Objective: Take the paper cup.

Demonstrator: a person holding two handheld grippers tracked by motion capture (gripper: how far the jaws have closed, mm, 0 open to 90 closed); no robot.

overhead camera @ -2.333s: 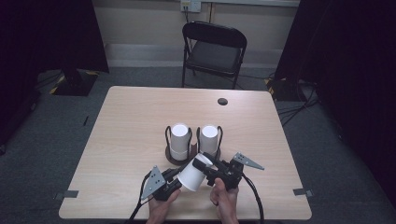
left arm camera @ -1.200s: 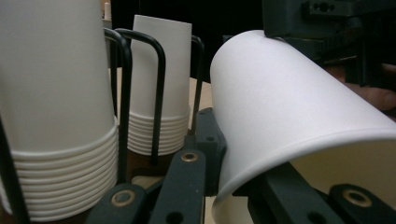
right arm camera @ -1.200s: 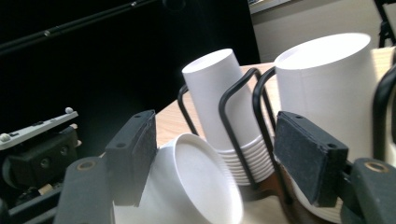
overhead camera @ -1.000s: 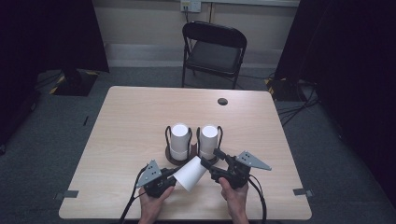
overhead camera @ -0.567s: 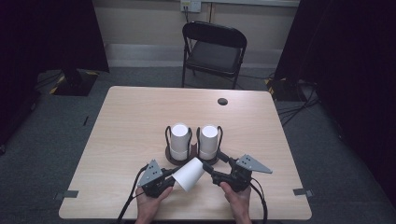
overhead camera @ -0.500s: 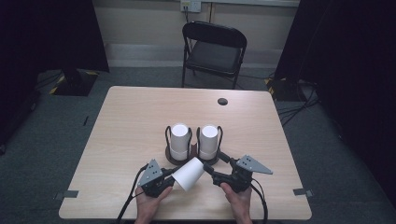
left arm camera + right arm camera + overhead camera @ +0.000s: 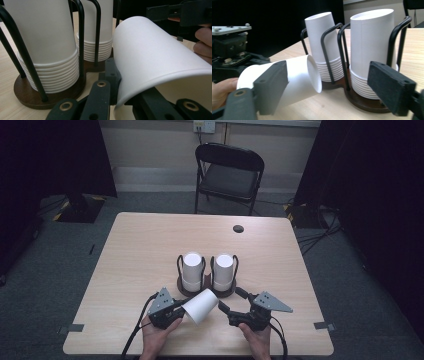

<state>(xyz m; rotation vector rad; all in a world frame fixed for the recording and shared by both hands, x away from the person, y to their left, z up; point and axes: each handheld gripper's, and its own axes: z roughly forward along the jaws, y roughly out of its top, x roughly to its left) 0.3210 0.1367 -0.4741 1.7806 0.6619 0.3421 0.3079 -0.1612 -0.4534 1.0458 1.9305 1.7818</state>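
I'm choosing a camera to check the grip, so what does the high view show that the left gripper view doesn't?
High view: the black folding chair and the whole light wooden table. Left gripper view: the ridged rims of the stacked white paper cups. Both: the left tool shut on the rim of the loose white paper cup, beside the black wire cup holder.

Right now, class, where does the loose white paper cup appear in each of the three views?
High view: loose paper cup lies tilted near the table's front edge, held by the left tool.
Left gripper view: cup at right, pinched at the rim.
Right gripper view: cup at lower left.
Shared landmark: the cup holder with two stacks.
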